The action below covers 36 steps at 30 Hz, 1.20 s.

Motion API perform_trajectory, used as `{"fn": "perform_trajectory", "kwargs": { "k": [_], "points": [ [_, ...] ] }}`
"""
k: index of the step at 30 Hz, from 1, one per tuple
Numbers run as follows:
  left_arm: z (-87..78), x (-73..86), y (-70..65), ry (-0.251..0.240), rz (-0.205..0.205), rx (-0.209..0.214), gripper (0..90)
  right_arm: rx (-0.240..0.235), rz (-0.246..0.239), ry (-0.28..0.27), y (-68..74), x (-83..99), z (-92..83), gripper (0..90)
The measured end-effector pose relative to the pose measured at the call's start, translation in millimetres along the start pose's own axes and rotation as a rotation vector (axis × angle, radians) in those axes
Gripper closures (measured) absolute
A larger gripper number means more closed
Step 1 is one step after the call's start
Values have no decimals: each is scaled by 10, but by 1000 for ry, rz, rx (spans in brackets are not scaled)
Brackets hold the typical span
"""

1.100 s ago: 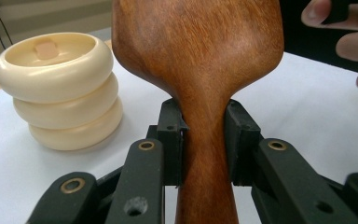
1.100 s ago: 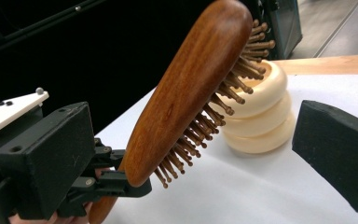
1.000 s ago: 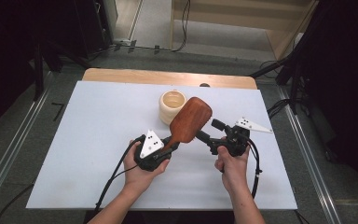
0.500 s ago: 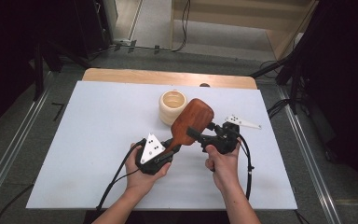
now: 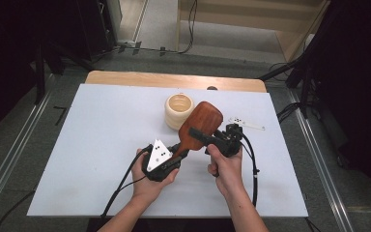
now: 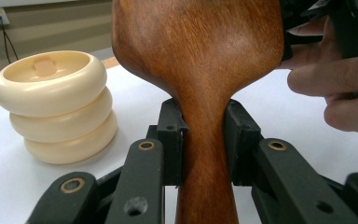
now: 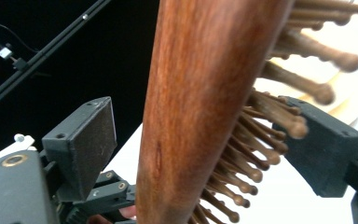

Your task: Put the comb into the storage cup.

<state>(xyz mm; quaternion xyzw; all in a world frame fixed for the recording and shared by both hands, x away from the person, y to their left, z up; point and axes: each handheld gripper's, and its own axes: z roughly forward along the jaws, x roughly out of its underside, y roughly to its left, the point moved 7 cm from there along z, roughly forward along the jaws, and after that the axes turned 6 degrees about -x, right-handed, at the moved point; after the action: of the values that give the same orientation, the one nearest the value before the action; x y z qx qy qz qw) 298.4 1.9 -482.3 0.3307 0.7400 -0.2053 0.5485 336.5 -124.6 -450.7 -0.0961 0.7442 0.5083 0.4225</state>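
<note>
A dark wooden hairbrush (image 5: 204, 121) slants up above the white table, bristles facing away from the high view. My left gripper (image 5: 182, 150) is shut on its narrow neck; the pads squeeze the neck (image 6: 204, 140) from both sides below the head (image 6: 200, 56). My right gripper (image 5: 196, 133) reaches in from the right, its jaws straddling the brush head (image 7: 200, 93). Those jaws have just been closing. One pad (image 7: 81, 144) still stands clear of the smooth back, while the other pad (image 7: 324, 149) meets the bristle tips (image 7: 261, 140).
A cream ribbed round pot (image 5: 178, 110) stands just behind the brush, also seen left of the jaws as the pot (image 6: 51, 107). The white sheet (image 5: 101, 125) covers the table, with a wooden strip (image 5: 174, 79) at the far edge. Cables trail toward the person.
My right gripper has moved left to the brush head and now has its jaws around it, narrower than before. The left gripper and the brush have stayed in place.
</note>
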Motion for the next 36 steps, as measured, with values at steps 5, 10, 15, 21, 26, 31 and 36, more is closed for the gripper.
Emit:
{"fn": "perform_trajectory", "kwargs": {
  "k": [5,10,15,21,26,31,36],
  "points": [
    [12,6,-35,-3,9,2,719,-11,23,3,-1,15,39,192],
    [21,15,-52,-3,12,3,720,-9,29,-11,-12,6,49,306],
    [12,12,-48,-15,11,4,719,-38,65,-7,-26,12,47,411],
    [25,19,-50,-12,-6,37,717,-69,77,-33,7,27,28,480],
    [24,30,-43,-5,-29,60,641,-64,16,-22,48,44,18,505],
    [25,20,14,5,-62,45,391,-50,-36,-10,50,37,-10,514],
    [5,20,59,11,-78,53,260,-7,-120,4,82,20,-28,515]
  ]
}}
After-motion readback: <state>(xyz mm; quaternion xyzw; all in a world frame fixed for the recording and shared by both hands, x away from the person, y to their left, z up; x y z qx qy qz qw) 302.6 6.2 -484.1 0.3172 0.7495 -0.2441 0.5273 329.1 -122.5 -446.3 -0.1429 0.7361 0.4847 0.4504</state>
